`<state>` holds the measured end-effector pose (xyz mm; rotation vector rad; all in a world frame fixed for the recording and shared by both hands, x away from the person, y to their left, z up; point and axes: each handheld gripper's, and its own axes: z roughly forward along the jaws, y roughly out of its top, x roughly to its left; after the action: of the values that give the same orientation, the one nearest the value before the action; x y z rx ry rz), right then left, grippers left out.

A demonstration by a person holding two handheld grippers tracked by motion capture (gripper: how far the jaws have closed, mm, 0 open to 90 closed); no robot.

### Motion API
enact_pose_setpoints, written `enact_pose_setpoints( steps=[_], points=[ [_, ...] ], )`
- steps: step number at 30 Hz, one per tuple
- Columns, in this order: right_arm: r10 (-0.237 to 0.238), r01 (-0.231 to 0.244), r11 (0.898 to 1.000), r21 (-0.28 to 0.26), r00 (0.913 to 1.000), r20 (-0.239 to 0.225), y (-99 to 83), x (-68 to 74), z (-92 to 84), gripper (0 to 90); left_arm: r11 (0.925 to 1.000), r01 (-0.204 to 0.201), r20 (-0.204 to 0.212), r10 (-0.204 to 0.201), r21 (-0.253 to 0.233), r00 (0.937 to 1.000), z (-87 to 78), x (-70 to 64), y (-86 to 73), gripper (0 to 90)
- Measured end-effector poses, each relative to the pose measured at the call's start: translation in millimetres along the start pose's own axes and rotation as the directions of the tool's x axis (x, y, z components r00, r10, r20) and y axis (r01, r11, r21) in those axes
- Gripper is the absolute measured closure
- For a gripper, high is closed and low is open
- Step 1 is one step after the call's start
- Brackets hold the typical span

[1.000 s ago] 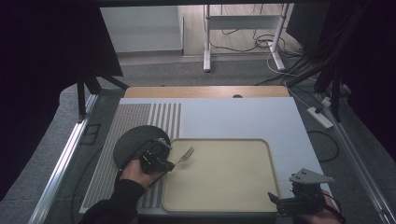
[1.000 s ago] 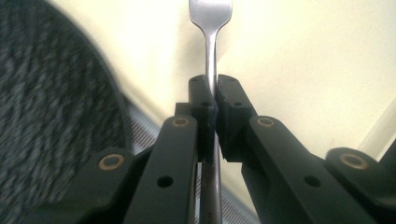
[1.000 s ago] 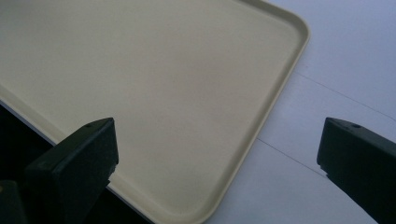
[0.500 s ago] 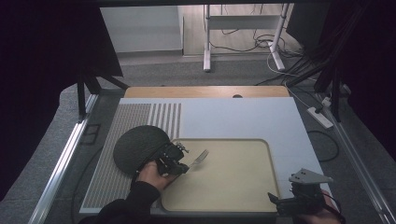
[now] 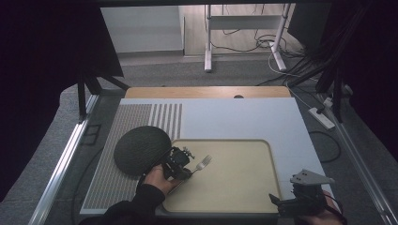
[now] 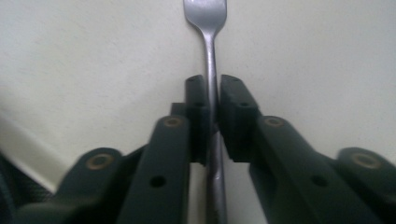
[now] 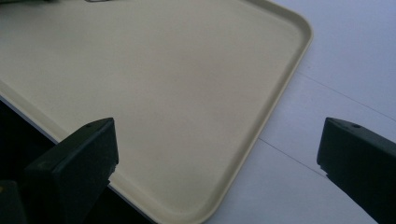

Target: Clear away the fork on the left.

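A metal fork (image 5: pixel 202 164) lies on the beige tray (image 5: pixel 234 197), tines toward the far right. My left gripper (image 5: pixel 189 169) sits low over the tray's left part, astride the handle. In the left gripper view the fork (image 6: pixel 212 56) runs straight between the black pads (image 6: pixel 196 107). The jaws of this gripper (image 6: pixel 212 81) have just been opening, and thin gaps show beside the handle as it rests on the tray (image 6: pixel 303 70). My right gripper (image 5: pixel 286 202) hovers by the tray's near right corner, its jaws (image 7: pixel 217 135) wide open and holding nothing above the tray's rim (image 7: pixel 261 140).
A dark round mat (image 5: pixel 141 150) lies left of the tray, partly on a ribbed grey panel (image 5: pixel 117 136). The white tabletop (image 5: pixel 234 117) stretches beyond the tray. A power strip (image 5: pixel 321 117) and cables lie on the floor at right.
My left gripper carried the fork rightward from the dark mat's edge onto the tray and lowered it. The right gripper kept still.
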<state>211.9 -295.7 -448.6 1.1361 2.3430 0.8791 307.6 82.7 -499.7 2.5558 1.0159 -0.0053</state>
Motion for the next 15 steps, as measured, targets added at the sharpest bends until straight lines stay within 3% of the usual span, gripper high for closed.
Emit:
enact_pose_setpoints(
  steps=[3, 5, 6, 10, 13, 15],
  points=[
    [-0.001, 0.001, 1.000, 0.000, 1.0000, 0.000, 0.0, 0.0, 0.2, 0.0, 0.9991, -0.012, 0.002, 0.012, -0.041, 0.9999, -8.0, -1.8, 1.0, 81.0],
    [0.000, 0.000, 1.000, -0.001, 1.0000, 0.001, 0.0, 0.1, 0.4, 0.0, 0.9980, -0.029, 0.026, 0.030, -0.056, 0.9992, -10.1, -4.4, 1.9, 85.9],
    [-0.001, 0.001, 1.000, 0.000, 1.0000, 0.000, 0.0, 0.1, 0.4, 0.0, 0.9980, -0.036, 0.043, 0.038, -0.051, 0.9984, -8.4, -6.1, 2.7, 88.1],
    [-0.002, 0.002, 1.000, 0.001, 1.0000, 0.001, 0.1, 0.4, 0.5, 0.0, 0.9987, -0.050, 0.048, 0.051, -0.009, 0.9975, 1.4, -7.5, 4.3, 88.9],
    [-0.002, 0.002, 1.000, 0.001, 1.0000, 0.001, 0.1, 0.4, 0.5, 0.0, 0.9996, -0.029, 0.055, 0.029, 0.000, 0.9980, 5.7, -2.7, 4.1, 88.9],
    [-0.003, 0.003, 1.000, 0.001, 1.0000, 0.001, 0.0, 0.4, 0.5, 0.0, 0.9998, -0.020, 0.037, 0.020, 0.003, 0.9991, 4.9, 0.6, 3.5, 89.0]
  ],
)
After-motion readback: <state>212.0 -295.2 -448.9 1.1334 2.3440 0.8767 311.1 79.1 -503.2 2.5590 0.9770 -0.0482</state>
